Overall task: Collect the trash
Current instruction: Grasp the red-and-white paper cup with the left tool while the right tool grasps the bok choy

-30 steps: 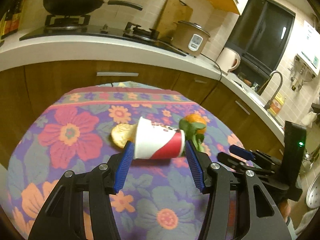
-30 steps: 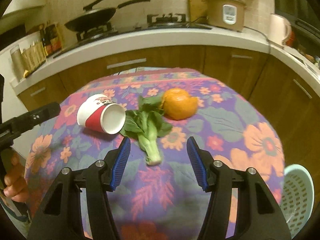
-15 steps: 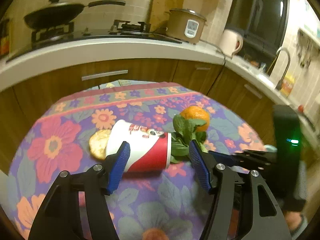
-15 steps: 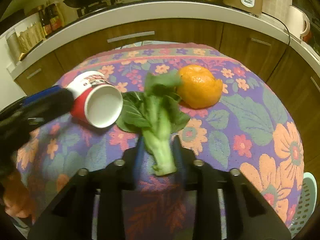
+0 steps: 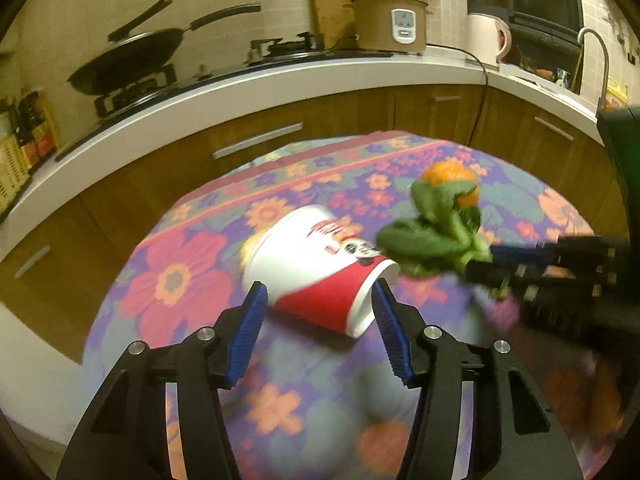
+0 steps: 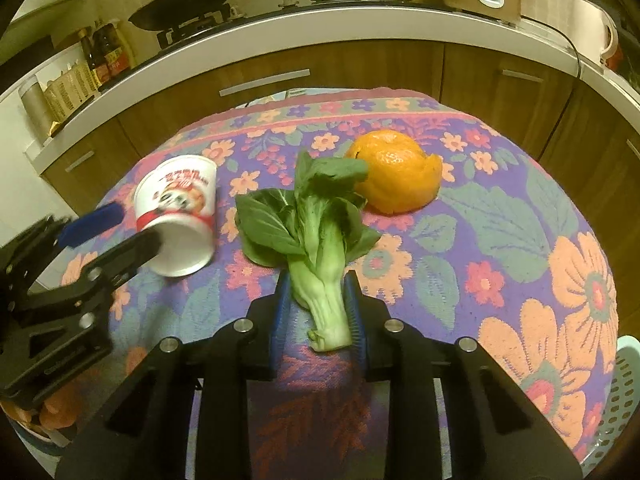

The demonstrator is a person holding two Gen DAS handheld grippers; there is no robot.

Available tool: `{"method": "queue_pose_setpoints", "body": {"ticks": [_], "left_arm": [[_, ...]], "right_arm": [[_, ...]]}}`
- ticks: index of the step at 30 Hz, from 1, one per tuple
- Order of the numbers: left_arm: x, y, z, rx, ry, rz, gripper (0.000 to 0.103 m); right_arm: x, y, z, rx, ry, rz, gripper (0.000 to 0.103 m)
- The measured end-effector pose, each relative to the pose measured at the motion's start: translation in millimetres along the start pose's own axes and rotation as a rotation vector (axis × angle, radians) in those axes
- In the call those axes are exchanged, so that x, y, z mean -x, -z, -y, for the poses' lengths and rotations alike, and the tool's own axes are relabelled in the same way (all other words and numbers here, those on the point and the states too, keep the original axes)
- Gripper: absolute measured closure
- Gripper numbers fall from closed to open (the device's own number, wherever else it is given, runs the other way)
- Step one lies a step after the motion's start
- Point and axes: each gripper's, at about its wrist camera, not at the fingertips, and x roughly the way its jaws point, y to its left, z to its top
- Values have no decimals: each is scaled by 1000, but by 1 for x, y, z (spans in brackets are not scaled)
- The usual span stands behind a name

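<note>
Our right gripper (image 6: 316, 312) has clamped its blue pads on the pale stalk of the bok choy (image 6: 310, 228), near the middle of the flowered tabletop (image 6: 520, 216). Our left gripper (image 5: 318, 312) is closing around the tipped red-and-white paper cup (image 5: 320, 276) toward the left edge, pads not yet pressing it. An orange peel (image 6: 394, 178) lies nearer the far edge.
</note>
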Motion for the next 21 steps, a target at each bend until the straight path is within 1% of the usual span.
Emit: {"method": "queue_pose_setpoints", "body": {"ticks": [3,7,9,11,13,15,17,19,21], "left_arm": [[11,16,-22,31,17,-20,50],[23,30,-45,83,18,-31,51],[28,33,-54,118,70,-36,51],[32,29,-55,148,143,-35,47],[32,22,-51,183,185,-26,33],[25,12,-46,240,217,-31,26],[13,0,-43,299,237,-46,26],[-2,-8,-45,372,233,-78,26],[-20,-12,-48,448,248,-121,26]], "right_arm": [[-1,0,-1,1,4,-3,79],[-1,0,-2,3,12,-3,79],[-2,0,-2,2,14,-3,79],[-2,0,-3,2,18,-3,79],[-2,0,-4,10,27,-1,79],[-2,0,-5,17,33,1,79],[-2,1,-6,21,36,3,79],[-2,1,-6,20,34,3,79],[-1,1,-5,17,29,3,79]]}}
